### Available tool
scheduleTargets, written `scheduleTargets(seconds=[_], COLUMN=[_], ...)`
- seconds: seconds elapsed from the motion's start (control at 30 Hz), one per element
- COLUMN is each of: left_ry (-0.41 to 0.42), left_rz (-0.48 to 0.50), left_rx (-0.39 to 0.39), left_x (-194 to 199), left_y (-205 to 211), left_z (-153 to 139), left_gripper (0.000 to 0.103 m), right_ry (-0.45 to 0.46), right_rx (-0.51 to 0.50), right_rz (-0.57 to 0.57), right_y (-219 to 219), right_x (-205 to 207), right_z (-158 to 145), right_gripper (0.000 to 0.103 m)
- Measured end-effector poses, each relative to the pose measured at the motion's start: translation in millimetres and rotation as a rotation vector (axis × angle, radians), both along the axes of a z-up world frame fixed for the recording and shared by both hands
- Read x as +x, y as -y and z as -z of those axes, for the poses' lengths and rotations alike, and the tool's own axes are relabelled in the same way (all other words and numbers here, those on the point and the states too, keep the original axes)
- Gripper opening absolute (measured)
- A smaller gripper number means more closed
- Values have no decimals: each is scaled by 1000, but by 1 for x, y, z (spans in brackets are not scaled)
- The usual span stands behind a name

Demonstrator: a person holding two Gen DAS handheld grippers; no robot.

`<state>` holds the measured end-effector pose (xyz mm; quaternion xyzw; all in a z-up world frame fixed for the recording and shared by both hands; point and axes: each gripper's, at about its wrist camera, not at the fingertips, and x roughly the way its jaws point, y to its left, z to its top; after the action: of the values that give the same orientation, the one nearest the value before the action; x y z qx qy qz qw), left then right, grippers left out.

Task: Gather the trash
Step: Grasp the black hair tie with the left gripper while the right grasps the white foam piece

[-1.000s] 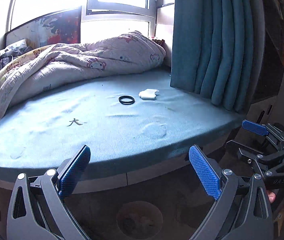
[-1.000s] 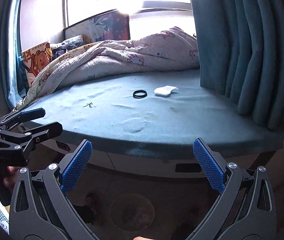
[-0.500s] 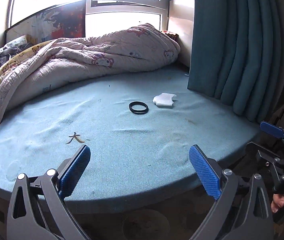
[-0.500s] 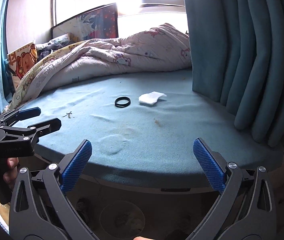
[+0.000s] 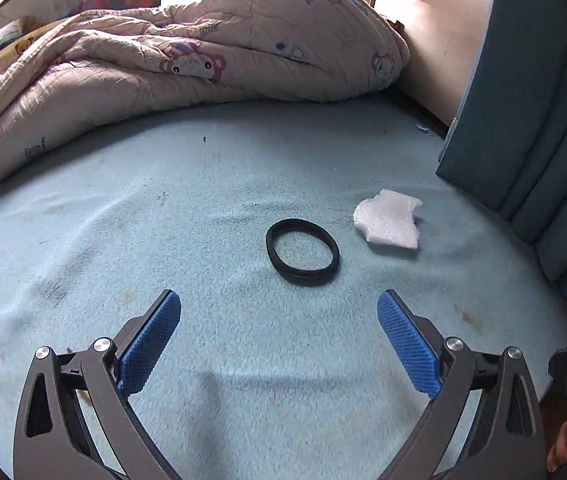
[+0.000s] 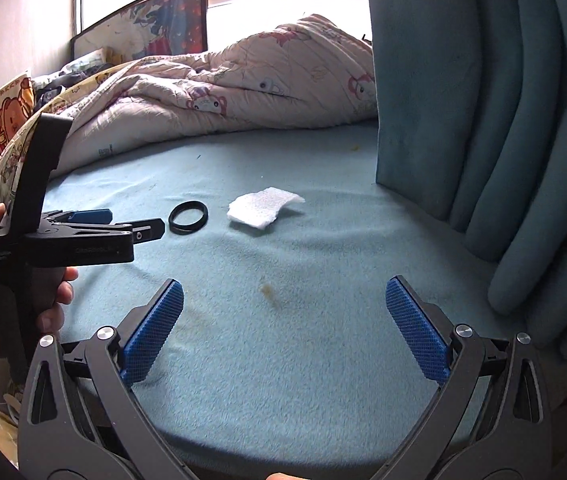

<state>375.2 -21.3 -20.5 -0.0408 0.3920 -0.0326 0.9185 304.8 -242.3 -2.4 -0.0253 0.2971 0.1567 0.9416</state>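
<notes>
A black ring [image 5: 302,253] lies on the light blue bed sheet [image 5: 163,240], with a torn white foam piece [image 5: 389,224] just to its right. My left gripper [image 5: 279,312] is open and empty, hovering just short of the ring. In the right wrist view the ring [image 6: 188,217] and the foam piece [image 6: 261,209] lie further ahead. My right gripper [image 6: 283,300] is open and empty over the near part of the sheet. The left gripper also shows from the side in the right wrist view [image 6: 131,224], its tips next to the ring.
A rumpled pink cartoon quilt [image 5: 187,56] fills the back of the bed. A teal curtain [image 6: 483,120] hangs down onto the right side. A small yellowish stain [image 6: 265,289] marks the sheet. The bed's front edge [image 6: 323,452] is close below the right gripper.
Both grippers have moved forward over the bed. The left one has come close to the black ring. Both stay open and empty.
</notes>
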Motion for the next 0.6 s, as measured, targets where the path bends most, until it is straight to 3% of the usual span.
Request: scheduleTargets(seconds=[0.2,0.23,0.27,0.5,0.57,0.6], left_ry=[-70,-76,-88,-93,-82,-77], left_rz=[-37,-47,-50,-22,3,16], left_rx=[-40,-28,-8,46,46,42], left_x=[45,50,54,70,68,68], left_y=[-2,-1,1,16,22,24], left_z=[14,15,17,17,15,14], left_gripper=[96,95,86,77,58,54], right_ry=[27,29,30,24,21,21], right_rx=[9,11,13,29,35,38], right_rz=[-25,-28,-34,-50,-46,-44], right_y=[-5,-6,-7,-10,-9,-9], right_x=[18,20,22,34,36,37], right_z=[-7,-7,-7,-1,0,1], right_gripper=[98,98,98,98,98,98])
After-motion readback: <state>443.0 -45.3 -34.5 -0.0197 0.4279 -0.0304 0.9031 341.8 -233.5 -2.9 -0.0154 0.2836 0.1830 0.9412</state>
